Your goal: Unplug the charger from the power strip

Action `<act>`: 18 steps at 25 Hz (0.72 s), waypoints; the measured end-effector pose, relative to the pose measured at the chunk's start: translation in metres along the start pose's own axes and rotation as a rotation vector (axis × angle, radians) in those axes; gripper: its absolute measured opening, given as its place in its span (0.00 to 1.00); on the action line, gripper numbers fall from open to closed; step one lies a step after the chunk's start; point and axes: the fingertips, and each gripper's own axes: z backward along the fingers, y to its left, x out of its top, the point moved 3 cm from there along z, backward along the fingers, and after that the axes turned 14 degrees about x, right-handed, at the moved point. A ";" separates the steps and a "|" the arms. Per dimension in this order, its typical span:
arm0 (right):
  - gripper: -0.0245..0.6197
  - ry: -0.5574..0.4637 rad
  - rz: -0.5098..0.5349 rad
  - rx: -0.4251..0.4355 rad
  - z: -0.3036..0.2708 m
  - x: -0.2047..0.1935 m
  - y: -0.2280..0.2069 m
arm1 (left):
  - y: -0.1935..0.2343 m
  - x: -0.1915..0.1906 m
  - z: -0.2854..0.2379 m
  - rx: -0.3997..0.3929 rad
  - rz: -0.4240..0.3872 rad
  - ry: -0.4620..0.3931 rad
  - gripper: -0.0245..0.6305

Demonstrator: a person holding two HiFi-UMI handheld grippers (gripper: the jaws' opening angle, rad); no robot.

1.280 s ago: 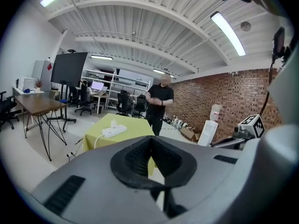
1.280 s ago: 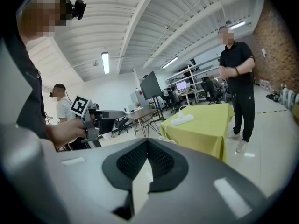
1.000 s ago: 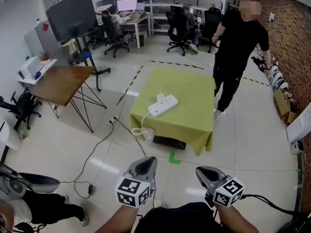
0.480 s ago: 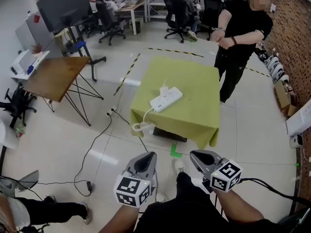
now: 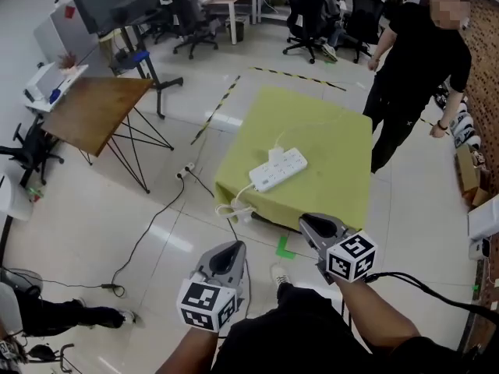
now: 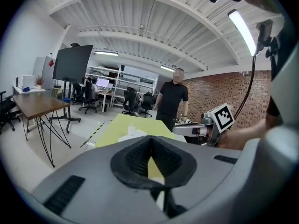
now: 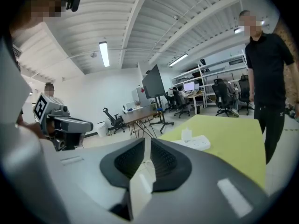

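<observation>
Charger point(image 5: 276, 155) stood upright, plugged into the far end of the white power strip point(image 5: 278, 170). It was too small from overhead to make out its prongs or any lead. Strip lay diagonally near the middle of the table's yellow-green cloth point(image 5: 335, 123). Its white cable point(image 5: 234, 202) ran off the near edge and looped below it; couldn't tell where it ended.

Both grippers were well short of the table, over the floor. Right gripper point(image 5: 307, 223) was the nearer one: jaws opening, only a thin slit between the pads, nothing in it. Right gripper view had strip and charger ahead, beyond the jaws. Left gripper point(image 5: 233, 247): pad tips together, empty. In the left gripper view its own jaws covered most of the strip, with only a white lump showing above them.

Person in black point(image 5: 413, 68) stood by the table's far right corner. Wooden table point(image 5: 93, 111) was well off to the left. Black cable point(image 5: 148, 236) trailed across the floor tiles.
</observation>
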 end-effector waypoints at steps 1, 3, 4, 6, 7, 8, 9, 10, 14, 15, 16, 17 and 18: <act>0.11 0.013 -0.006 0.004 -0.009 0.000 -0.014 | 0.002 0.002 -0.009 0.011 -0.002 0.003 0.05; 0.13 0.036 -0.018 0.012 -0.026 0.002 -0.041 | 0.006 0.006 -0.027 0.031 -0.006 0.011 0.05; 0.14 0.046 -0.024 0.016 -0.034 0.003 -0.054 | 0.007 0.008 -0.036 0.039 -0.006 0.017 0.05; 0.15 0.063 -0.032 0.026 -0.052 0.004 -0.078 | 0.007 0.011 -0.053 0.052 0.001 0.037 0.05; 0.15 0.070 -0.036 0.031 -0.060 0.003 -0.090 | 0.008 0.012 -0.062 0.059 0.004 0.048 0.05; 0.16 0.077 -0.040 0.035 -0.068 0.002 -0.102 | 0.009 0.012 -0.070 0.068 0.006 0.056 0.05; 0.17 0.084 -0.046 0.037 -0.076 -0.001 -0.113 | 0.011 0.012 -0.078 0.079 0.008 0.062 0.05; 0.18 0.092 -0.053 0.038 -0.085 -0.004 -0.125 | 0.014 0.013 -0.085 0.091 0.013 0.067 0.05; 0.25 0.134 -0.082 0.021 -0.118 -0.013 -0.172 | 0.020 0.020 -0.107 0.137 0.037 0.092 0.05; 0.27 0.143 -0.088 0.015 -0.126 -0.014 -0.183 | 0.022 0.021 -0.111 0.147 0.037 0.097 0.05; 0.29 0.149 -0.094 0.008 -0.134 -0.015 -0.193 | 0.024 0.021 -0.114 0.159 0.039 0.103 0.05; 0.32 0.154 -0.100 0.001 -0.142 -0.016 -0.203 | 0.025 0.021 -0.117 0.171 0.045 0.109 0.05; 0.36 0.157 -0.105 -0.007 -0.149 -0.016 -0.211 | 0.027 0.021 -0.120 0.183 0.055 0.115 0.05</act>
